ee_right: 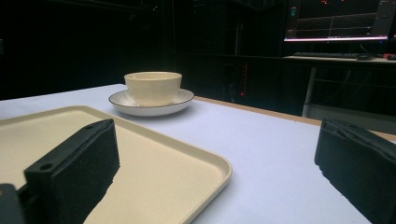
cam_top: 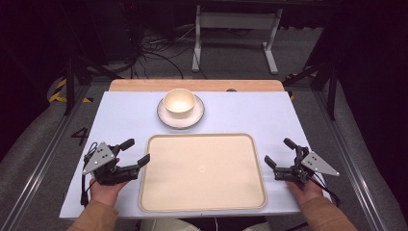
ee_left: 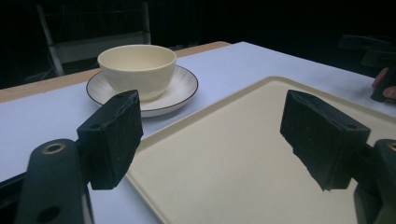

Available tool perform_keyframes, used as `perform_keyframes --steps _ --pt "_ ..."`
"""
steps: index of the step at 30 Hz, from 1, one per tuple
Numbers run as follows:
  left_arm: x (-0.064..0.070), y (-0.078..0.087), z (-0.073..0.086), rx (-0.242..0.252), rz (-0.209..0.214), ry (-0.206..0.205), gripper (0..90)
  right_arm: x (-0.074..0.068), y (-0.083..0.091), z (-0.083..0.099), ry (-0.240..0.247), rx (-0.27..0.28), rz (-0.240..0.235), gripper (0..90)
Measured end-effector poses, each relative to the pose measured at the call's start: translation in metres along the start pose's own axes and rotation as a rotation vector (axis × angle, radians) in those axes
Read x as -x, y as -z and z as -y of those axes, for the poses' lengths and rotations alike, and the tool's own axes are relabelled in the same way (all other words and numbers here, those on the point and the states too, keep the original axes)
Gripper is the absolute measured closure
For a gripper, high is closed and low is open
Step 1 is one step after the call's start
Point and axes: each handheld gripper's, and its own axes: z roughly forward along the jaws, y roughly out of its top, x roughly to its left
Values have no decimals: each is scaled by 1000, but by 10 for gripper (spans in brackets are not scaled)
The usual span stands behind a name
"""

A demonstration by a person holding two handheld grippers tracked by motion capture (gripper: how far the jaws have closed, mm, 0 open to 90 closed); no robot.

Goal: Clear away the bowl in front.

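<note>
light: table (cam_top: 120,120) bright, surroundings dark | focus: soft; near gripper jaws blurred | glare: none

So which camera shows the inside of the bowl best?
The high view: it looks down into the bowl on its plate. The left gripper view shows its side and some inner wall; the right gripper view shows just its side and rim.

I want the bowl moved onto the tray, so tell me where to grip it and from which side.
Grip the bowl by its rim, one jaw inside and one outside the wall. It stands upright and open on the plate, so the rim is exposed all round. Probably come from above on the near side, facing the tray; either open gripper, left or right, seems equally placed.
</note>
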Motion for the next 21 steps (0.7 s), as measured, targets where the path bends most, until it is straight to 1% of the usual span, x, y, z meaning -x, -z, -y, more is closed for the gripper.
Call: perform_keyframes --steps 4,7,12,16,17,21 --pt "-2 -2 -5 -1 5 3 221 0 0 0 0 0 0 1" --pt "-5 -7 -10 -4 14 9 222 0 0 0 0 0 0 1" --pt "-8 -13 -15 -10 24 6 219 0 0 0 1 0 0 1" --pt "-11 -21 -23 -19 31 4 217 0 0 0 0 0 0 1" --pt "-11 -21 -23 -19 31 4 217 0 0 0 1 0 0 1" --pt "-13 -31 -30 -5 44 15 200 0 0 0 0 0 0 1"
